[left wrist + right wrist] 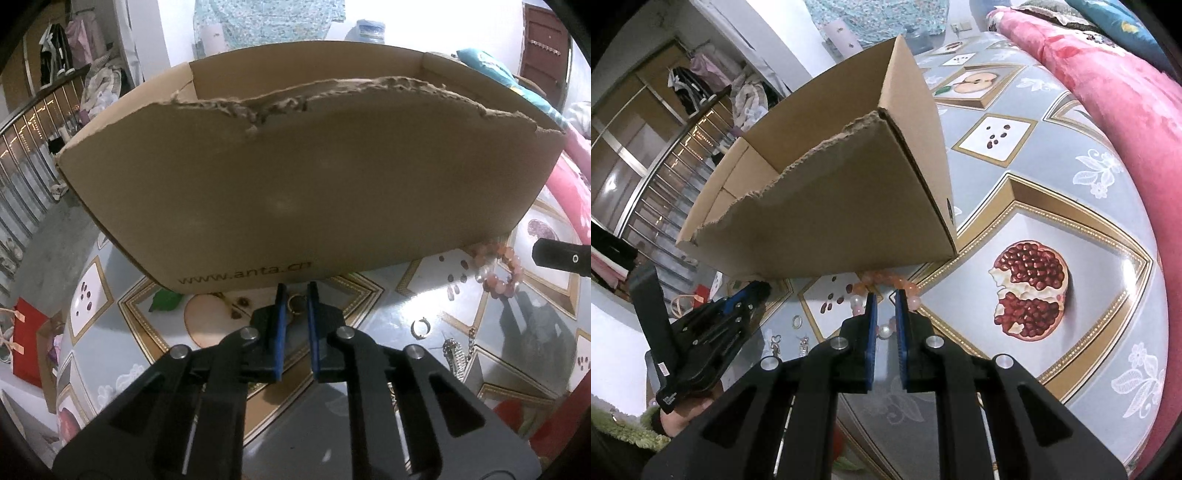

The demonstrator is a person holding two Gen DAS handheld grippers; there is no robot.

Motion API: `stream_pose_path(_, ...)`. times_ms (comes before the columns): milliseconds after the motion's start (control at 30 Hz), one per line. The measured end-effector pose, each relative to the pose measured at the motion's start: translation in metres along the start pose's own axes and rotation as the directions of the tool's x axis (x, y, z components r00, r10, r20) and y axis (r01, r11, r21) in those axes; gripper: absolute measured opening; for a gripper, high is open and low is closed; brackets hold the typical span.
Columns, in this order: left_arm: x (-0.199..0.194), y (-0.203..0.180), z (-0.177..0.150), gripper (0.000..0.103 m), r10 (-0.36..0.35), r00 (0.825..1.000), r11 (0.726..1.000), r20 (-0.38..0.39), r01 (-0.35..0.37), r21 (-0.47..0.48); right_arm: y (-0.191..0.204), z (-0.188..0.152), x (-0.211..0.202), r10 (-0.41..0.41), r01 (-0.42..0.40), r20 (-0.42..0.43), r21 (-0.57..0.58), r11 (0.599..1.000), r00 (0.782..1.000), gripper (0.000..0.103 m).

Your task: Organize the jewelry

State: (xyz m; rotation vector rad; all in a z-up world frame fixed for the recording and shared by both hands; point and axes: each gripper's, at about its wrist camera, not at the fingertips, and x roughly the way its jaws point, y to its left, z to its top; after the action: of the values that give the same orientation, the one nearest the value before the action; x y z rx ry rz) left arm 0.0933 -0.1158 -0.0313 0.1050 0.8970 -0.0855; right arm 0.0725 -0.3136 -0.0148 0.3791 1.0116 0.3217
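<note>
The jewelry all lay on the tabletop, on the near side of the cardboard box [295, 177], none of it visibly inside yet (the box's interior was mostly hidden behind its torn front wall). A small gold ring [294, 303] sat close to the box's lower edge, right between the tips of the left gripper [295, 295]. Those jaws were drawn in to a narrow gap around it, though I could not tell whether the blue pads actually pressed on the ring or only flanked it. Further right lay a bead bracelet [496, 269] of pink and orange stones, one end of its loop reaching the foot of the box. The right gripper [885, 301] had its tips down at the bracelet, jaws nearly closed, with beads showing on either side and a pale one in the gap; a firm hold was not clear. A silver ring [420, 328] and a sparkly chain piece [453, 354] waited nearer, untouched, on the patterned tablecloth [1071, 177]. By my reckoning the sorting had barely begun: every visible piece was left to go in.
</note>
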Motion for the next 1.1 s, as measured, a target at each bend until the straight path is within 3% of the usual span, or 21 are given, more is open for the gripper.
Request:
stream_pose_path(333, -0.001, 0.029, -0.005, 0.009, -0.066, 0.998, 0.997, -0.001, 0.066, -0.034, 0.012, -0.003, -0.012, 0.022, -0.02, 0.035, -0.062, 0.998, 0.999, 0.011)
stream_pose_path(367, -0.002, 0.031, -0.006, 0.008, -0.071, 0.997, 0.997, -0.001, 0.071, -0.032, 0.015, -0.005, -0.014, 0.028, -0.024, 0.04, -0.078, 0.997, 0.999, 0.011)
stream_pose_path(400, -0.003, 0.035, -0.008, 0.001, -0.082, 0.997, 0.996, 0.008, 0.082, -0.032, 0.019, -0.007, -0.016, 0.034, -0.03, 0.043, -0.095, 0.995, 0.998, 0.011)
stream_pose_path(567, -0.004, 0.047, -0.013, 0.0, -0.135, 0.991, 0.99, 0.001, 0.135, -0.042, 0.041, -0.019, -0.021, 0.056, -0.048, 0.033, -0.191, 0.98, 0.998, 0.011)
stream_pose_path(700, -0.008, 0.053, -0.021, 0.0, -0.203, 0.979, 0.979, 0.004, 0.203, -0.03, 0.058, -0.03, -0.015, 0.047, -0.047, -0.007, -0.244, 0.969, 0.999, 0.011)
stream_pose_path(967, -0.021, 0.055, -0.042, 0.0, -0.307, 0.952, 0.95, -0.004, 0.307, 0.052, 0.071, -0.04, -0.003, 0.056, -0.069, -0.062, -0.245, 0.967, 0.997, 0.011)
stream_pose_path(1100, -0.03, 0.057, -0.047, 0.003, -0.321, 0.947, 0.944, 0.014, 0.319, 0.079, 0.077, -0.04, 0.001, 0.058, -0.075, -0.075, -0.251, 0.965, 0.995, 0.011)
